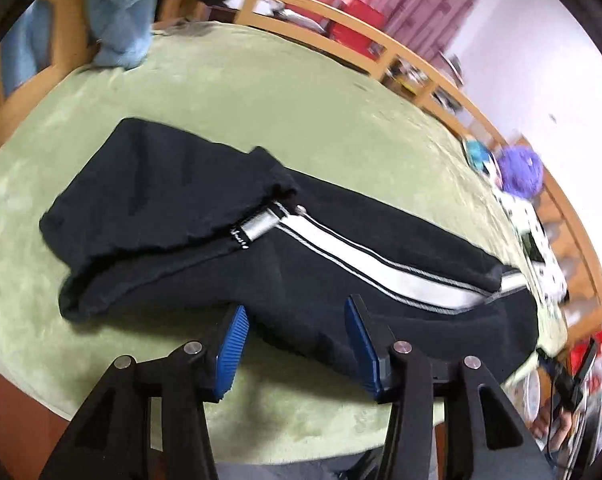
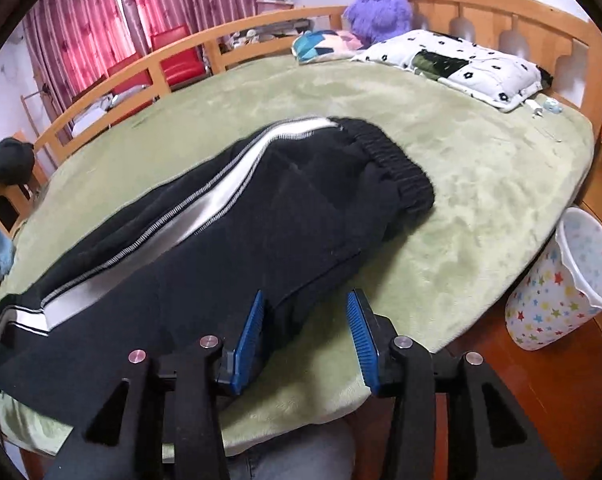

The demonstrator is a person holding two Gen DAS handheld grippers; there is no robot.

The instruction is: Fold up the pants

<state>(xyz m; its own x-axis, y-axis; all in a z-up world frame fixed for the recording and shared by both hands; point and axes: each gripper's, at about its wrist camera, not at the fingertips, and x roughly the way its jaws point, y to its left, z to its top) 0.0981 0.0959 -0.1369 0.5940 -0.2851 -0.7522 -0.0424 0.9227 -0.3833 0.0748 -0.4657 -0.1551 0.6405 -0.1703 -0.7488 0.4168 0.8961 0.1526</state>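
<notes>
Both tongs are spread and hold nothing: the left gripper (image 1: 297, 344) hangs over the near edge of the pants (image 1: 229, 248) toward the leg end, the right gripper (image 2: 307, 340) nearer the waistband (image 2: 397, 168). The pants lie lengthwise on the green blanket (image 2: 481, 208), legs stacked, stripe (image 2: 221, 196) up. This spacing likely prepares a two-point grip for the next fold.

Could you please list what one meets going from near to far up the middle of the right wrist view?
Right hand-held gripper → black pants → green blanket → purple plush toy at the wooden headboard.
</notes>
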